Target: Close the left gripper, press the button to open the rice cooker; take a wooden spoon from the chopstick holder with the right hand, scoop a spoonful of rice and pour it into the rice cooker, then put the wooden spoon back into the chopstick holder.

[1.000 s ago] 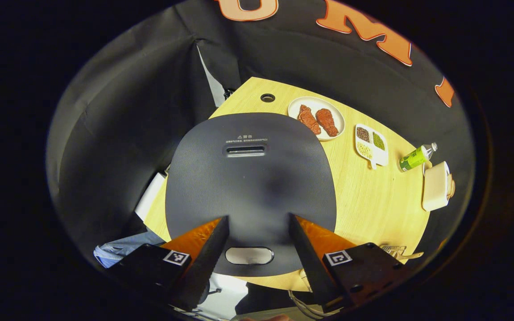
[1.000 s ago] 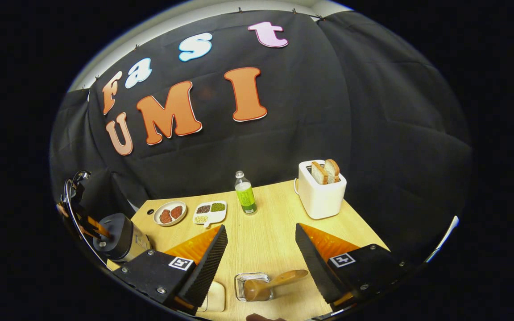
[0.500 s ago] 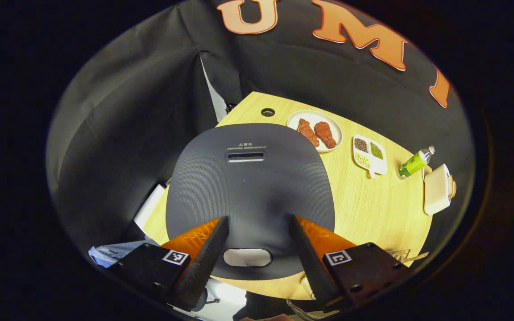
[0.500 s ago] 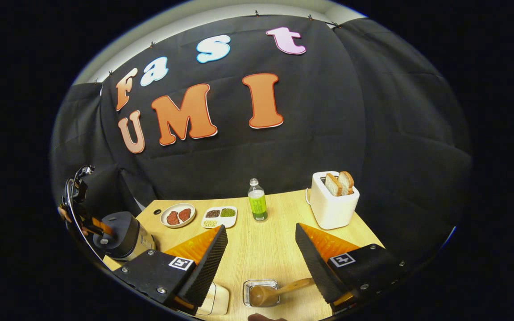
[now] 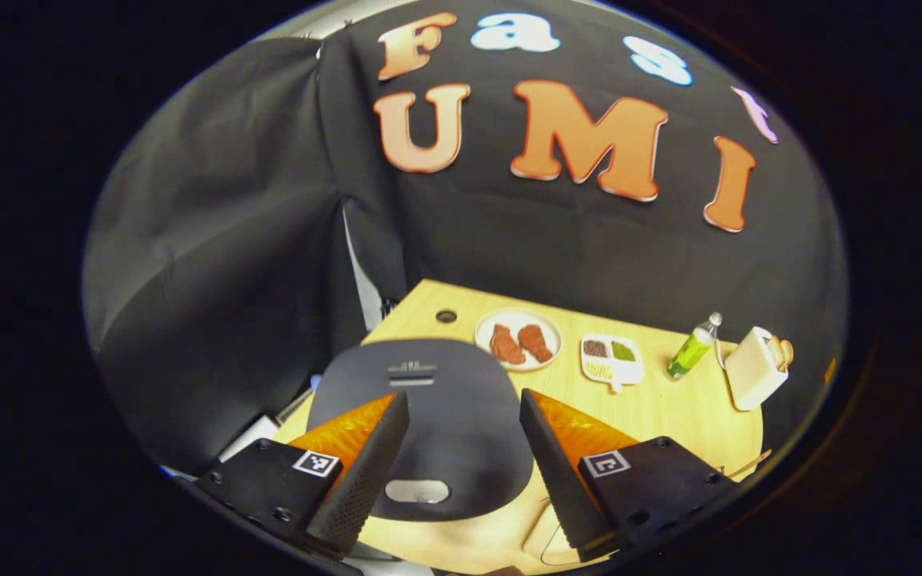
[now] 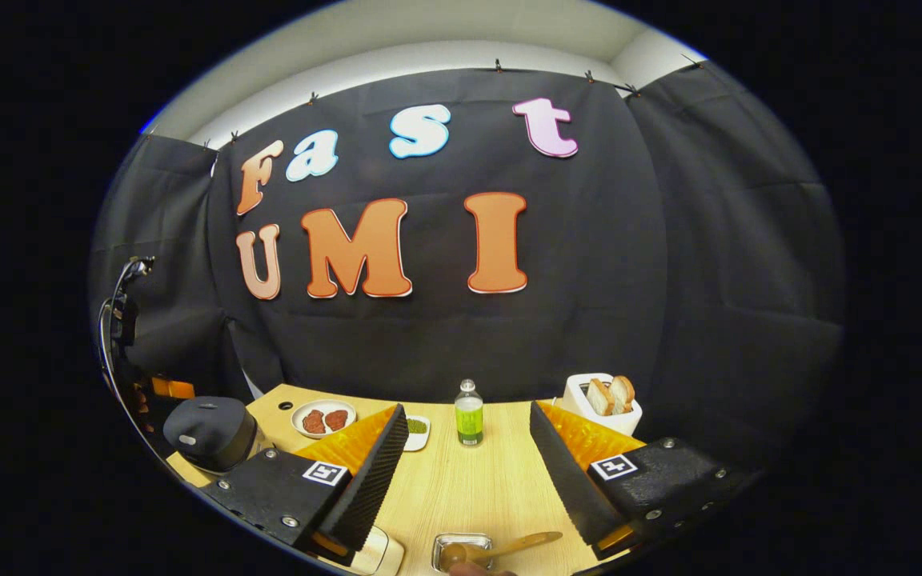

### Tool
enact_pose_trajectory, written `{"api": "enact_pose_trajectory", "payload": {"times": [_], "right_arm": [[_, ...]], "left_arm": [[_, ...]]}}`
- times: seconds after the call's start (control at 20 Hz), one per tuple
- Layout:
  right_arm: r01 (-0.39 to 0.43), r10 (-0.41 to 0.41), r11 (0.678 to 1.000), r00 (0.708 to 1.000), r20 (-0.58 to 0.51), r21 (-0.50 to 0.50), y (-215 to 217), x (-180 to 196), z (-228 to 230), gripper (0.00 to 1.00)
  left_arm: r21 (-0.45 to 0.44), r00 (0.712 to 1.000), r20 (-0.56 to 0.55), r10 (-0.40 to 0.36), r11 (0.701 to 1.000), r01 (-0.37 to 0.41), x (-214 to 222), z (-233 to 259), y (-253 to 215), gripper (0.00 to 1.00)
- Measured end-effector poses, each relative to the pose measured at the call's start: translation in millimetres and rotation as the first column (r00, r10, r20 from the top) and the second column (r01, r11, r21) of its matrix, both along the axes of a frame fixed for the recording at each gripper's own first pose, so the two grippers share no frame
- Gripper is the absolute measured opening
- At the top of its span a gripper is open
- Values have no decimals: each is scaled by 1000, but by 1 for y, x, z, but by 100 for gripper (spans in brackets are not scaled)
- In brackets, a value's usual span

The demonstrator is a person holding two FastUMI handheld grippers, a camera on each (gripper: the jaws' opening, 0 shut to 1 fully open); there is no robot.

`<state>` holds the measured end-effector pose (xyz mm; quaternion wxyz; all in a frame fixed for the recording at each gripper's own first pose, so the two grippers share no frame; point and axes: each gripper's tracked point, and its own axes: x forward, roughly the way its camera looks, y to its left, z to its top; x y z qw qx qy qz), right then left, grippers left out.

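Pale wood grain covers the worktop (image 5: 669, 404) in the left gripper view. The dark ribbed lid of the cooker (image 5: 437, 416) lies low in the middle, shut, with a vent slot near its far edge and a pale oval button (image 5: 418, 490) at its near edge. The left hand-held gripper (image 5: 461, 444) hangs above the lid, released, its jaws spread wide with the lid between them and the button just below the gap; neither finger touches anything. Beyond the cooker stands a white plate (image 5: 518, 339) with two reddish pieces on it. To its right is a white divided dish (image 5: 611, 360) with grains, then a green bottle (image 5: 692, 348) and a white toaster (image 5: 755, 368), all well apart from the gripper.

In the right gripper view the same worktop (image 6: 469, 480) runs away toward the black cloth. The right hand-held gripper (image 6: 469, 456) is also released, jaws apart and holding nothing. Near the lower edge, between the fingers, sits a clear holder (image 6: 461, 552), and a wooden spoon (image 6: 501, 549) rests in it with its handle slanting to the right. The bottle (image 6: 469, 416) stands upright farther off, between the fingers. The toaster (image 6: 603, 404), with bread slices in its slots, is at the right. At the left stands the cooker (image 6: 209, 432), lid down, with the plate (image 6: 323, 418) just behind it. The left gripper shows dimly at the far left edge, near the cooker.
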<state>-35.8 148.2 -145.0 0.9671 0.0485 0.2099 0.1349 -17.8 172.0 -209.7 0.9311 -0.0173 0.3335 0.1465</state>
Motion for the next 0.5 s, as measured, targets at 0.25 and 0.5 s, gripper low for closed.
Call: {"api": "enact_pose_trajectory", "payload": {"times": [0.25,0.5], "right_arm": [[-18,17,1000,996,89,11,11,4,38,95],[-53,51,999,988,144,13,23,3,57,95]], "left_arm": [[121,974,202,-101,990,77,7,70,-23,94],[157,937,307,-166,980,122,7,106,-53,94]]}}
